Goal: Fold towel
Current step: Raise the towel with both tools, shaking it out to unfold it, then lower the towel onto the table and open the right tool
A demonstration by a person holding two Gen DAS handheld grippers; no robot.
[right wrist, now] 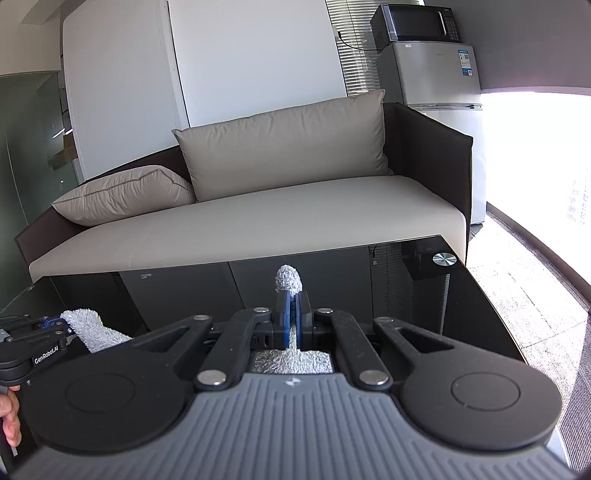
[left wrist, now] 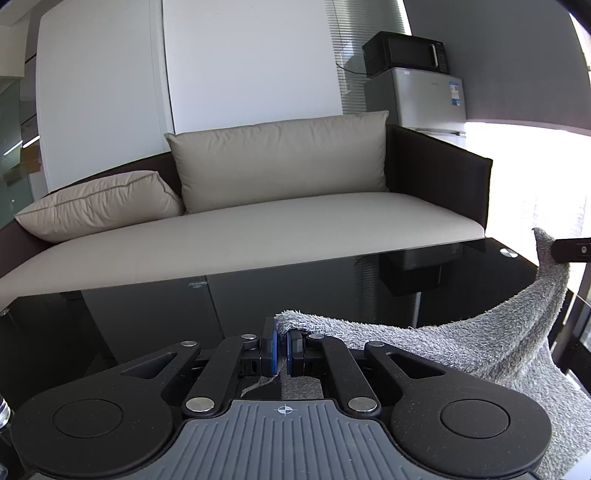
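While tilted downward, left gripper [left wrist: 282, 345] and right gripper [right wrist: 292, 321] jaws clenched on towel [left wrist: 480, 343]

The grey terry towel [left wrist: 461, 347] hangs stretched between two pinched corners above the black glass table [left wrist: 461, 266].

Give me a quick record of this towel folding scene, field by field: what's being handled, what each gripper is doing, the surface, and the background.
item: grey terry-cloth towel, sagging between the two grippers
left gripper: shut on one towel corner
right gripper: shut on another corner, a tuft poking out past the pads
surface: black glossy glass table below the towel
background: beige cushioned sofa with dark frame, silver mini fridge with black microwave on top
fold status: not yet folded
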